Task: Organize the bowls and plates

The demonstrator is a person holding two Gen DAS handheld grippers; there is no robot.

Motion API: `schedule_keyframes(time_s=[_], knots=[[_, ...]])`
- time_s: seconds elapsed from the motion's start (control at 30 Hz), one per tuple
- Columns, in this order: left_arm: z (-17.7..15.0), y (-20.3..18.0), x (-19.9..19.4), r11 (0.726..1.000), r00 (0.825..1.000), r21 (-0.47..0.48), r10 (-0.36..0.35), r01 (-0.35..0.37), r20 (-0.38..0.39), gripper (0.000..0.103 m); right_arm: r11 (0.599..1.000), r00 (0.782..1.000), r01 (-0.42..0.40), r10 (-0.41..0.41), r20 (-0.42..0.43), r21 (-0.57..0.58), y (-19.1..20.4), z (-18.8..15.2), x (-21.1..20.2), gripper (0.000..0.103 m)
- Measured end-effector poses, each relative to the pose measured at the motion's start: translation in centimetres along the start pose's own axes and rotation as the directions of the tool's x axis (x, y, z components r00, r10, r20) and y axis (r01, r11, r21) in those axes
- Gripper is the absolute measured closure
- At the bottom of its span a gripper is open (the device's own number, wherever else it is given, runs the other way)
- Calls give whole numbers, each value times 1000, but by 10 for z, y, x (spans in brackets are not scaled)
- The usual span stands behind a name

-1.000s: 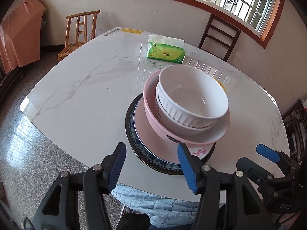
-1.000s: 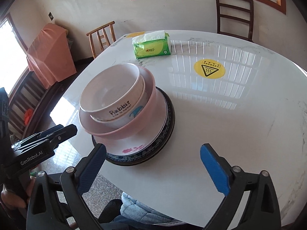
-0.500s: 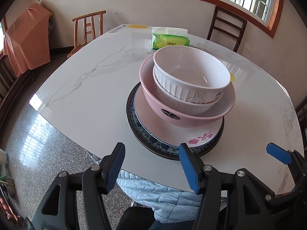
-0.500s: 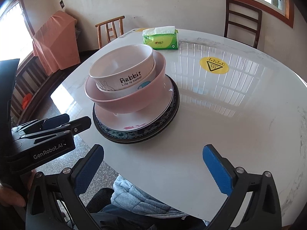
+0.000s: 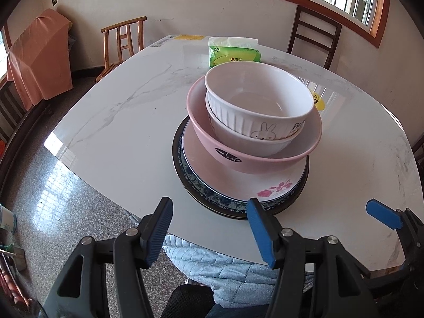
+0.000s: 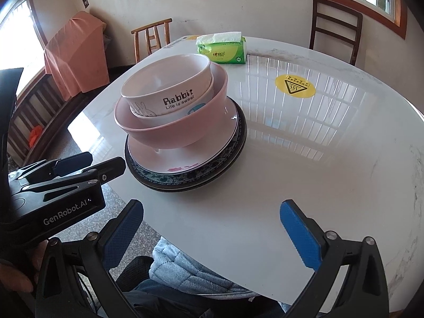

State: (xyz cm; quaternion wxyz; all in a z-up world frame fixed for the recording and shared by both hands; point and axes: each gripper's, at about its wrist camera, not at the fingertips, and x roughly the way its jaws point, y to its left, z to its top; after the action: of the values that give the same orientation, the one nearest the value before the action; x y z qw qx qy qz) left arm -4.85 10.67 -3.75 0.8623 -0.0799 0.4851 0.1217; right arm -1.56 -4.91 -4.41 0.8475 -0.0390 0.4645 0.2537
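Both tools released, gripping nothing. Stack on worktop (image 5: 111, 137): white bowl (image 5: 258, 103) in pink bowl (image 5: 238, 156) on plates (image 5: 238, 201). Stack sits at 12 o'clock of left tool (image 5: 209, 221), at 11 of right tool (image 6: 212, 228); left looks nearer.

stack (image 6: 182, 132) blocks table centre | tissue pack (image 6: 224, 50) far edge | right tabletop (image 6: 331, 159) open

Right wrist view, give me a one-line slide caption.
Open right tongs face a stack on the marble table: Rabbit bowl in pink bowl on two plates.
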Motion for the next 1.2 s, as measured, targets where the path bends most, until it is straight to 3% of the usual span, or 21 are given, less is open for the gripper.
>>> schedule_keyframes(time_s=[1.2], knots=[[2,-2,0,1000,1000,8,-26,26,-17,44,1000,1000,13,-14,-27,-15,9,1,6,1]])
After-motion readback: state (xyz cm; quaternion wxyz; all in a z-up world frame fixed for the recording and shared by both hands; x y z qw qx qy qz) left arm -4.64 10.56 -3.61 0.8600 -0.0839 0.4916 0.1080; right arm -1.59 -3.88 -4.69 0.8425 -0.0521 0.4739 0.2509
